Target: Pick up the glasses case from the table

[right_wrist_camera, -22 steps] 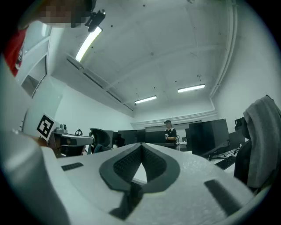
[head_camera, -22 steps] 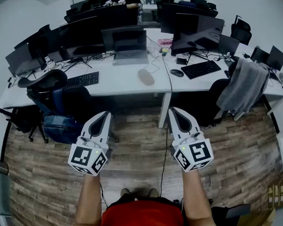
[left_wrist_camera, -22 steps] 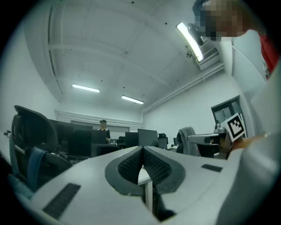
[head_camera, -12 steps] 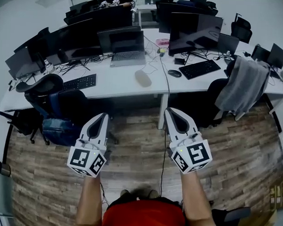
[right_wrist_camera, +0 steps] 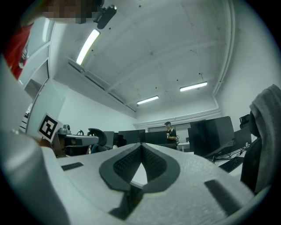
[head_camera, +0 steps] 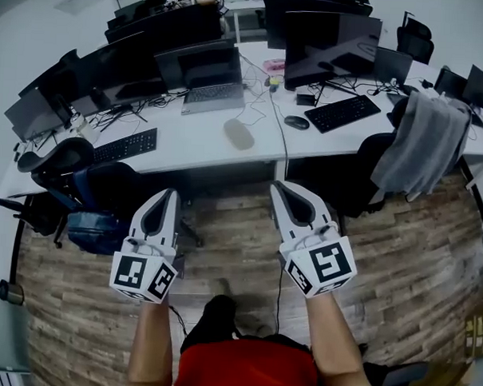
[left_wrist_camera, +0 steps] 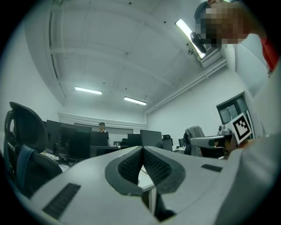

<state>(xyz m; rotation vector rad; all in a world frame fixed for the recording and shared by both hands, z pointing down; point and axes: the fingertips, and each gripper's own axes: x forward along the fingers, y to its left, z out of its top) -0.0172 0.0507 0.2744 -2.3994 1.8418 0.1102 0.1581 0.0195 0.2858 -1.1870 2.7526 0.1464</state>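
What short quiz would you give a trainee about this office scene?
1. True or false: the right gripper holds the glasses case.
2. Where does the glasses case lie? A) on the floor B) on the white table C) on a chair
3. Fill in: the jaws of the left gripper are ____ (open or shut).

Key: 1 false, its jaws are shut and empty; 2 B; 3 shut.

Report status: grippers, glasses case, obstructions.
Shut and empty: left gripper, right gripper, both short of the table. The glasses case lies flat on it, untouched. Approach looks open; mouse to its right, laptop behind.
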